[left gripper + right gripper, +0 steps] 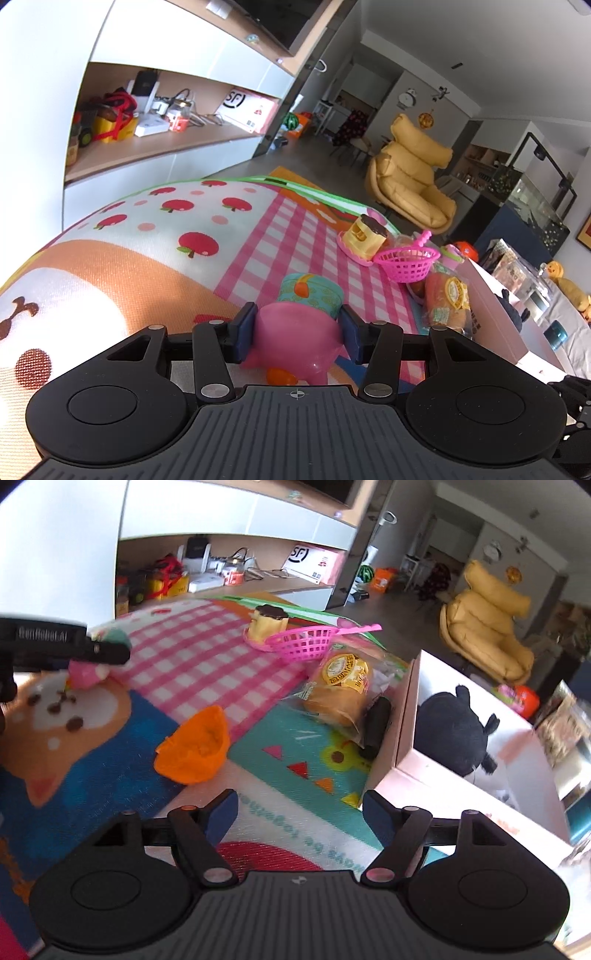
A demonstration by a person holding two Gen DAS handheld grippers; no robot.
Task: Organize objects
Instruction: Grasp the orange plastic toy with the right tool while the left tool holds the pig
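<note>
Left gripper [297,334], jaws clamped on a pink toy figure with a teal hat [295,332], held over the patterned play mat [280,236]. Right gripper [301,812], jaws apart and empty, above the mat near an orange toy bowl [194,749], beside the pink box [476,775].

Two matching hand-held black tongs, seen from their own cameras

On the left tongs [297,334] and right tongs [299,814], dark blue pads [243,330] are carried on black linkage arms fixed with round silver screws [214,390]; a ribbed grey housing and two round black discs are seen behind.
</note>
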